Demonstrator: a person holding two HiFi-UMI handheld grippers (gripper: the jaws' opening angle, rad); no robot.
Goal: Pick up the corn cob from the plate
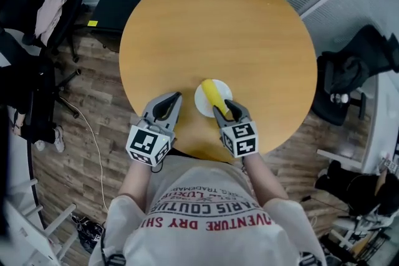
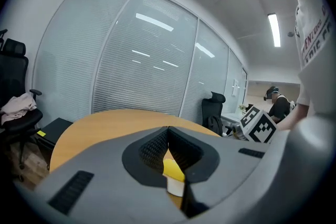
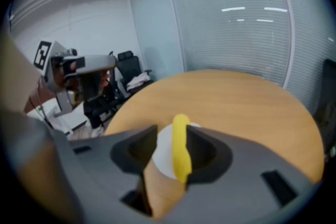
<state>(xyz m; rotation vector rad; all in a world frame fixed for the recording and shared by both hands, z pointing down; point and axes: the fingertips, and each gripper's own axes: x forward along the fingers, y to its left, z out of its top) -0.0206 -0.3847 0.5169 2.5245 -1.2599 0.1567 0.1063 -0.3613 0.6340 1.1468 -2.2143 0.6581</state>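
A yellow corn cob lies on a small white plate near the front edge of the round wooden table. My right gripper hangs over the plate's near side and is open. In the right gripper view the corn cob runs along the inner side of the right jaw of the right gripper, with the plate showing in the gap. My left gripper hovers just left of the plate. Its jaws meet at the tips of the left gripper, and the corn cob and plate show beyond them.
Black office chairs stand on the floor, one at the left with clothes draped over it and one at the right. A black box sits on the floor behind the table. Glass walls with blinds enclose the room.
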